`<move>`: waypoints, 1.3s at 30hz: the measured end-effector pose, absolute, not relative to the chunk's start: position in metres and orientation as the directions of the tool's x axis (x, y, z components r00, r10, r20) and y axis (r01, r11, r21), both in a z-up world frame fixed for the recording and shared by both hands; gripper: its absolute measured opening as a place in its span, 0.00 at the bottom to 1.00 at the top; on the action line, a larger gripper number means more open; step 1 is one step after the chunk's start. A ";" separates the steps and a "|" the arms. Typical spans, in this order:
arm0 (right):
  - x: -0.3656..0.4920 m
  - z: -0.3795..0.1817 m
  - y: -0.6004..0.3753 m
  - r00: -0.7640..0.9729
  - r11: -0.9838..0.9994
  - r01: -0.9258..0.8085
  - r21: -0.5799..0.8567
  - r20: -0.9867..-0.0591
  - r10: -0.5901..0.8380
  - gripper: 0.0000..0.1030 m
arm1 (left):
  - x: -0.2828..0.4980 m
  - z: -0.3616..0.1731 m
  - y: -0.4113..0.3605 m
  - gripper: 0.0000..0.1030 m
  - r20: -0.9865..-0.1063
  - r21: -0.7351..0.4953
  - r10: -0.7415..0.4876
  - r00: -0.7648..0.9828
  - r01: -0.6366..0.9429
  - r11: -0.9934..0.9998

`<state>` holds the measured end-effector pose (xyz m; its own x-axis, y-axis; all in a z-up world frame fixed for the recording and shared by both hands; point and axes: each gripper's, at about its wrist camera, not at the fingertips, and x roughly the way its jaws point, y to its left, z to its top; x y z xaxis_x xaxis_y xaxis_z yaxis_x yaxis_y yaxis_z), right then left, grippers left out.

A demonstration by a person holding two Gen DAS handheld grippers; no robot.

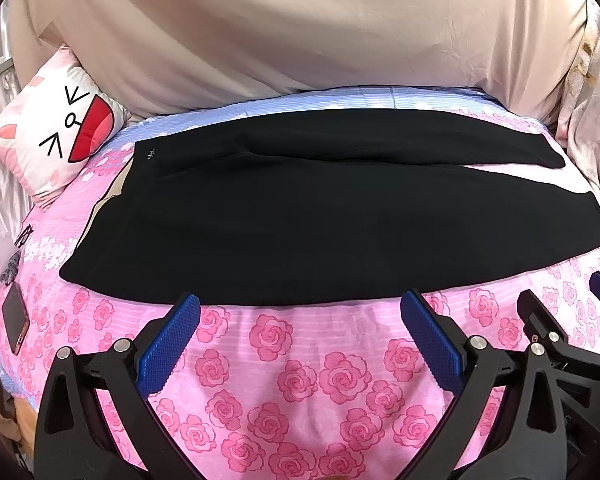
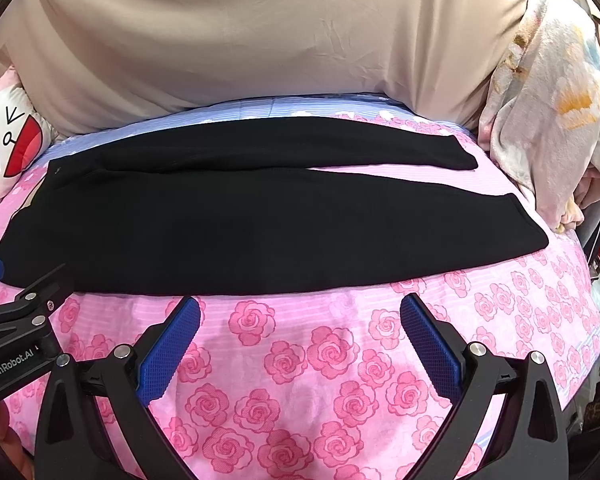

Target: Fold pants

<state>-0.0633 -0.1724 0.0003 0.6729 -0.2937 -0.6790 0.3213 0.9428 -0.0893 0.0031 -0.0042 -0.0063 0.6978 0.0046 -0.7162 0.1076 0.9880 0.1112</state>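
Black pants (image 1: 332,220) lie spread flat on the bed (image 1: 300,360), on a pink rose-print sheet, waistband toward the left near the cartoon-face pillow (image 1: 56,136), legs running out to the right. The two legs lie slightly splayed, with a wedge of sheet showing between them toward the cuffs; the far leg ends close to a bundled floral blanket (image 2: 548,120). No fold is made yet: the garment is at full length and full width, so the task looks to be at its start. Left gripper (image 1: 300,340) hovers over bare sheet just short of the near edge of the pants, jaws wide apart, nothing between them. Right gripper (image 2: 300,340) likewise, jaws wide and empty, just short of the same near edge, further toward the legs. Neither touches the cloth. Remaining, by my judgement: bring one leg over the other lengthwise, then fold along the length. A phone (image 1: 14,318) lies at the left edge of the bed, well apart from the pants.
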 end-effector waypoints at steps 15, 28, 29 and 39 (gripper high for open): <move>-0.060 -0.001 -0.173 0.672 0.944 0.316 -0.091 -0.682 -0.290 0.95 | 0.005 -0.005 -0.006 0.95 -0.702 0.154 0.038 0.711 0.099 0.983; -0.021 0.043 -0.301 0.740 0.941 0.339 0.016 -0.622 -0.256 0.95 | 0.062 0.007 0.013 0.95 -0.720 0.105 0.043 0.693 0.048 0.993; -0.011 0.045 -0.321 0.735 0.937 0.349 0.021 -0.627 -0.259 0.95 | 0.070 0.009 0.016 0.95 -0.710 0.120 0.068 0.701 0.025 0.993; 0.128 0.016 -0.536 0.624 0.883 0.456 0.107 -0.746 -0.232 0.94 | 0.163 0.011 0.058 0.95 -0.777 -0.050 -0.038 0.628 -0.002 0.999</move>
<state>0.1278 -0.5356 0.0163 0.6239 -0.2321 -0.7463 0.4562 0.8834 0.1066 0.1626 0.0576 0.0111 0.6278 -0.0377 -0.7775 -0.0015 0.9988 -0.0497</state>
